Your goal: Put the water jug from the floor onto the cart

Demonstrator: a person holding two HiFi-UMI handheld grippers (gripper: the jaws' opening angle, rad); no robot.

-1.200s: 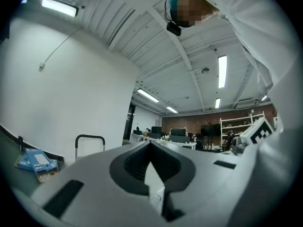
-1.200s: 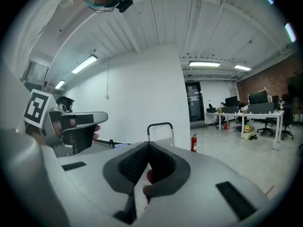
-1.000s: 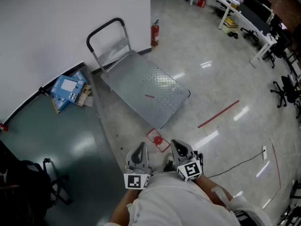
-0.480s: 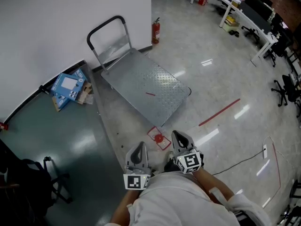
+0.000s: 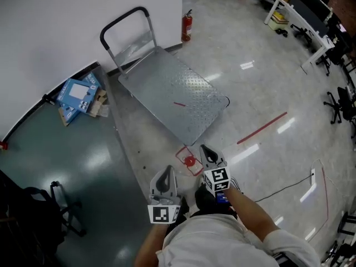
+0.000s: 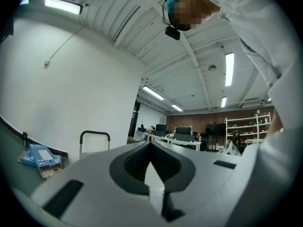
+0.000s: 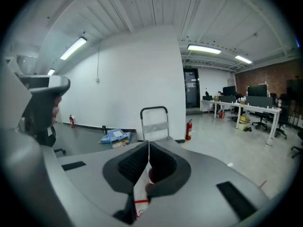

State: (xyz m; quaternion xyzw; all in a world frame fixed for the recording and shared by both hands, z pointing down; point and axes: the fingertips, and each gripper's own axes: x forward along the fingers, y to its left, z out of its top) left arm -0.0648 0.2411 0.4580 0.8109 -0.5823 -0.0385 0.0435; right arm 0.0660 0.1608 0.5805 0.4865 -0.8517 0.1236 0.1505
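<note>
From where I stand, the person holds both grippers low and out in front. The left gripper (image 5: pixel 166 174) has its jaws closed tip to tip with nothing between them. The right gripper (image 5: pixel 206 151) is closed and empty too, reaching a little further forward than the left and angled somewhat down.

The jug (image 5: pixel 188 163) stands on the floor (image 5: pixel 250 93) just ahead of the right gripper's tips and slightly to their left. That puts it ahead and to the right of the left gripper. From above, mostly its red cap (image 5: pixel 189 161) shows, inside a red square outline (image 5: pixel 179 153).

The cart (image 5: pixel 167 88) sits beyond the jug, further ahead of both grippers, with its handle (image 5: pixel 123 31) at the far end by the wall (image 5: pixel 67 26). A fire extinguisher (image 5: pixel 187 26) stands past the cart's far corner. Blue boxes (image 5: pixel 78 96) lie well ahead and left of the left gripper.
</note>
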